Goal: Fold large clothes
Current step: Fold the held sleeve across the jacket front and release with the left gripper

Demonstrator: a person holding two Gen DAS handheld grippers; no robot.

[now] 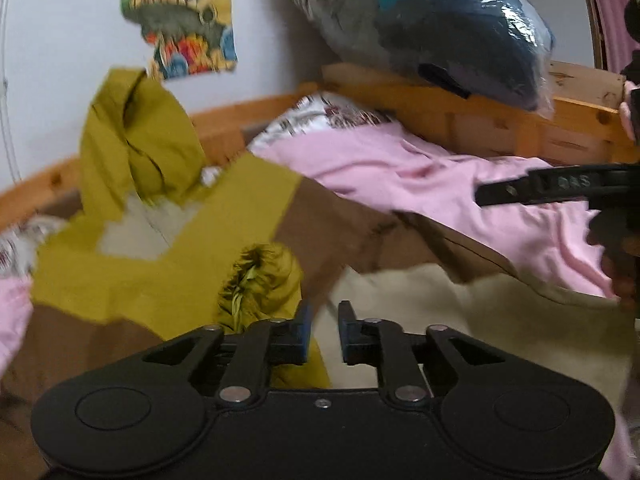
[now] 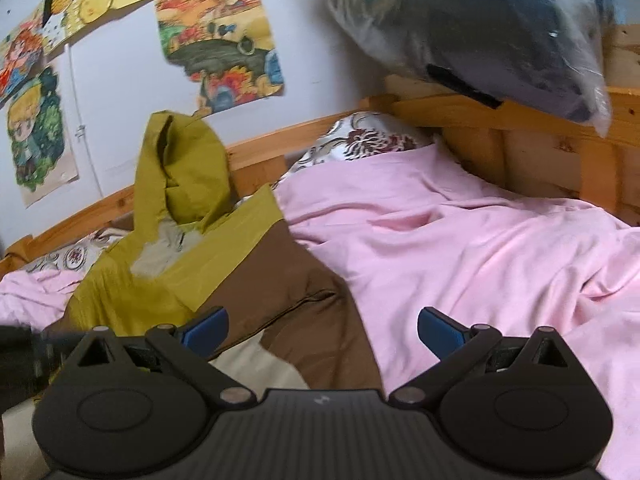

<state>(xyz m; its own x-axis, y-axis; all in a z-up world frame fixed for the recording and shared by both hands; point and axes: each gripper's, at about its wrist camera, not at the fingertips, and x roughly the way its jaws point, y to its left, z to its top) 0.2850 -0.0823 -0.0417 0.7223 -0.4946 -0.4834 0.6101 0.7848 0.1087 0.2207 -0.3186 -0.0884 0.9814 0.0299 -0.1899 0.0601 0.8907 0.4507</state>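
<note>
Garment under inspection: a large hooded jacket (image 2: 240, 264) in mustard-yellow, brown and beige panels of thin fabric, spread on a pink bed sheet (image 2: 460, 248). It lies directly ahead of and beneath both tools, its body reaching from under the left gripper (image 1: 323, 330) across to beneath the left finger of the right gripper (image 2: 322, 330). The yellow hood (image 2: 180, 168) stands up beyond both grippers, against the far wooden bed rail (image 2: 256, 152). A bunched yellow sleeve cuff (image 1: 260, 280) lies just ahead of the left gripper's left finger; whether they touch cannot be told. The left gripper's jaws stand a narrow gap apart with beige fabric showing between them, holding nothing. The right gripper's jaws are spread wide and hold nothing, brown fabric and pink sheet showing between them; in the left wrist view the same tool enters from the right edge, above the sheet. Further out, a floral-patterned white pillow (image 2: 360, 140) lies past the sheet, ahead of the right gripper. A clear plastic bag of dark blue clothing (image 2: 480, 32) rests on the wooden headboard (image 2: 540, 148), ahead and to the right. Colourful cartoon posters (image 2: 220, 48) hang on the pale wall (image 2: 120, 100) beyond the hood.
</note>
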